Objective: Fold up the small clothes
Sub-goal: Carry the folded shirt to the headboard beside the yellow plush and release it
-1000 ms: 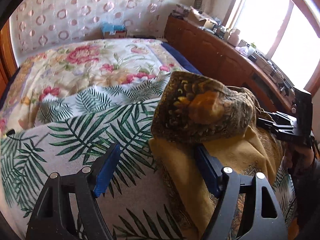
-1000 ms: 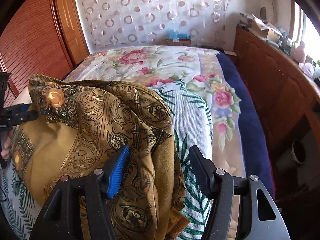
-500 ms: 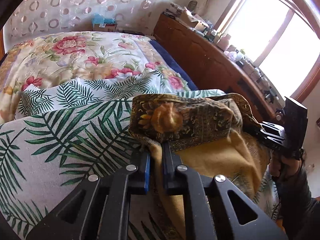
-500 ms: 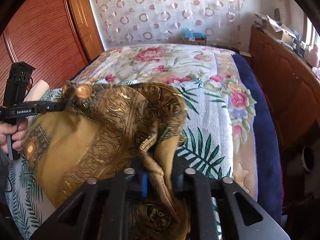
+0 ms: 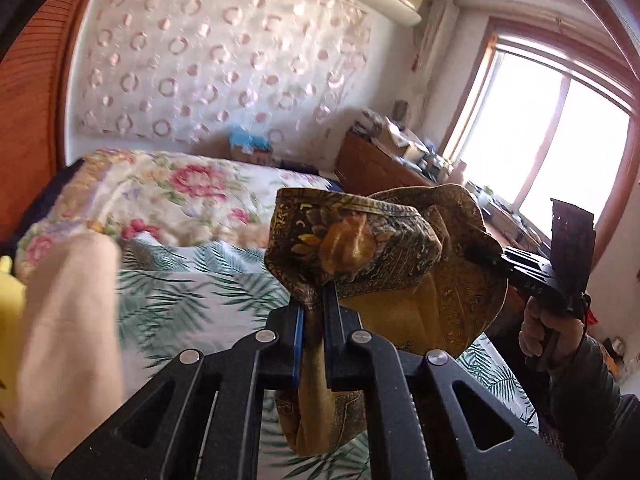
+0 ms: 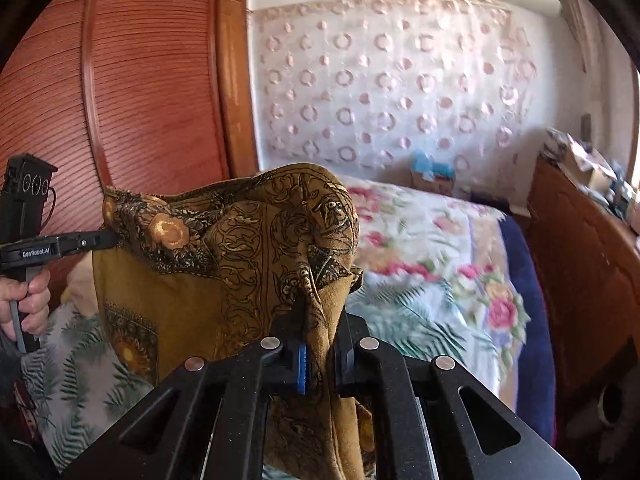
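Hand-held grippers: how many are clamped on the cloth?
2. The left hand-held gripper pinches one edge of the mustard patterned cloth; the right hand-held gripper pinches the opposite edge. Both jaws are closing.

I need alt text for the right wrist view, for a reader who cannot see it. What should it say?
The right tool is closing on a bunched edge of a mustard-gold patterned garment, lifted above a bed with a floral and palm-leaf cover. At the left edge, a hand holds the left tool, which pinches the garment's other end.
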`<state>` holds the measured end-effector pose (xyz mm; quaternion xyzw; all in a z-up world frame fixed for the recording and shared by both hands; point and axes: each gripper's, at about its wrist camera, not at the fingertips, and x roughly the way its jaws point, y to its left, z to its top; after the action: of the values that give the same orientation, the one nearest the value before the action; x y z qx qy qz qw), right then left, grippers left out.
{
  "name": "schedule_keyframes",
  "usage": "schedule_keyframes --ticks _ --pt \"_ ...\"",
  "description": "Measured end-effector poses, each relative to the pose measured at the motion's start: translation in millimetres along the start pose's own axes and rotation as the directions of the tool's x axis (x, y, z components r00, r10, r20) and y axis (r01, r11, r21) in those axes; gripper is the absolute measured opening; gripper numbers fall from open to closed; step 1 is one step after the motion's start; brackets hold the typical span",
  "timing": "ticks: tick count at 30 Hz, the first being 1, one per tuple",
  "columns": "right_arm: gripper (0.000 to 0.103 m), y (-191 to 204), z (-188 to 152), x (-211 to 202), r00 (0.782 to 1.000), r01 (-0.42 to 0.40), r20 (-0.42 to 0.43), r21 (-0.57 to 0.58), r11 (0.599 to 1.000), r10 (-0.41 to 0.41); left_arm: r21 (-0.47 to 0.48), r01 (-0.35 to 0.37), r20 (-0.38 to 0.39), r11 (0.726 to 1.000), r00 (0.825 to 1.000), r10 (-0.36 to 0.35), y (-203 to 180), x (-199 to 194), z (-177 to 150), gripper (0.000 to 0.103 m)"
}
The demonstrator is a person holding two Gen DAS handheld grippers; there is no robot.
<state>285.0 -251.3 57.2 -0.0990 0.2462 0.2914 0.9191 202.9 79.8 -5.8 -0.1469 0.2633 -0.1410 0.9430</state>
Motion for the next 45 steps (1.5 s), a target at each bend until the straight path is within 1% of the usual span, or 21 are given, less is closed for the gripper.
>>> schedule_keyframes --ticks 2,5,9,13,16,20,22,24,27,28,29,31,32,33,34,36,37,39,42,44,45 --pt "0.009 16.4 14.8 7.6 0.999 -0.03 0.022 -0.032 0.999 0.031 -0.011 -0.032 0.037 0.999 0.999 0.032 13.0 -24.1 -0.3 0.008" --pt "0.009 41.7 40.5 25.2 0.995 -0.084 0.041 -0.092 0.992 0.088 -0.032 -0.104 0.104 0.994 0.989 0.107 34.3 -61.1 -4.1 0.008" --pt "0.009 81.2 82.3 57.8 0.986 -0.143 0.053 -0.197 0.97 0.157 -0.127 -0.173 0.148 0.977 0.97 0.191 76.9 -95.0 -15.9 0.008" --pt "0.009 114.2 115.7 110.2 0.979 -0.188 0.022 -0.311 0.932 0.205 -0.24 -0.225 0.127 0.944 0.957 0.26 117.9 -107.4 -48.4 0.008" --pt "0.009 146.8 132.4 156.1 0.974 -0.216 -0.022 -0.404 0.889 0.226 -0.297 -0.271 0.103 0.916 0.944 0.313 140.0 -111.7 -74.4 0.008" --pt "0.009 179.0 143.2 210.5 0.97 -0.238 -0.07 -0.475 0.847 0.233 -0.342 -0.3 0.077 0.891 0.935 0.345 155.9 -113.6 -99.8 0.008" --pt "0.009 192.4 152.8 234.4 0.966 -0.254 -0.083 -0.495 0.831 0.245 -0.342 -0.318 0.069 0.884 0.93 0.361 158.3 -114.9 -106.6 0.008" --pt "0.009 198.3 166.2 253.0 0.959 -0.281 -0.102 -0.494 0.823 0.266 -0.327 -0.334 0.036 0.884 0.93 0.365 160.6 -112.1 -111.1 0.008" --pt "0.01 214.8 168.0 286.4 0.955 -0.298 -0.148 -0.475 0.828 0.259 -0.32 -0.357 0.001 0.878 0.926 0.377 168.3 -111.1 -114.7 0.008" --pt "0.011 229.5 162.7 285.9 0.955 -0.298 -0.16 -0.464 0.834 0.251 -0.322 -0.356 -0.004 0.877 0.927 0.375 173.3 -113.2 -114.9 0.008" --pt "0.012 231.1 164.8 296.2 0.956 -0.292 -0.171 -0.446 0.846 0.239 -0.322 -0.357 -0.006 0.877 0.927 0.376 174.7 -114.7 -115.6 0.008" --pt "0.027 226.1 170.1 308.9 0.956 -0.289 -0.17 -0.405 0.867 0.239 -0.31 -0.366 -0.006 0.877 0.924 0.383 174.2 -113.8 -116.1 0.008" --pt "0.031 230.0 175.9 314.0 0.957 -0.287 -0.162 -0.389 0.876 0.241 -0.306 -0.369 -0.006 0.878 0.923 0.386 172.9 -113.6 -116.4 0.008" --pt "0.041 227.6 176.8 311.0 0.957 -0.287 -0.148 -0.367 0.885 0.249 -0.303 -0.371 -0.008 0.878 0.922 0.387 172.5 -113.1 -116.8 0.008" --pt "0.047 224.8 178.0 308.8 0.958 -0.286 -0.137 -0.352 0.891 0.253 -0.301 -0.374 -0.01 0.877 0.921 0.39 171.4 -113.5 -116.6 0.008" --pt "0.049 223.4 177.6 308.1 0.96 -0.281 -0.114 -0.343 0.896 0.257 -0.31 -0.382 -0.013 0.87 0.917 0.398 173.8 -113.7 -116.9 0.008" --pt "0.05 227.8 175.4 311.2 0.961 -0.276 -0.11 -0.342 0.898 0.253 -0.317 -0.376 -0.013 0.871 0.92 0.392 175.7 -113.5 -116.8 0.009" --pt "0.051 219.3 171.4 313.2 0.96 -0.28 -0.124 -0.335 0.9 0.252 -0.316 -0.358 -0.015 0.879 0.928 0.372 177.6 -115.3 -115.6 0.011" --pt "0.051 212.8 151.7 298.3 0.962 -0.268 -0.129 -0.301 0.915 0.239 -0.258 -0.384 -0.039 0.887 0.921 0.388 172.1 -117.9 -110.8 0.019" --pt "0.051 207.6 137.3 297.3 0.96 -0.27 -0.14 -0.259 0.927 0.241 -0.233 -0.406 -0.042 0.884 0.912 0.408 169.0 -121.2 -109.3 0.034" --pt "0.051 207.1 128.5 291.9 0.959 -0.274 -0.148 -0.245 0.93 0.243 -0.224 -0.409 -0.037 0.884 0.911 0.412 167.5 -123.7 -108.7 0.038"
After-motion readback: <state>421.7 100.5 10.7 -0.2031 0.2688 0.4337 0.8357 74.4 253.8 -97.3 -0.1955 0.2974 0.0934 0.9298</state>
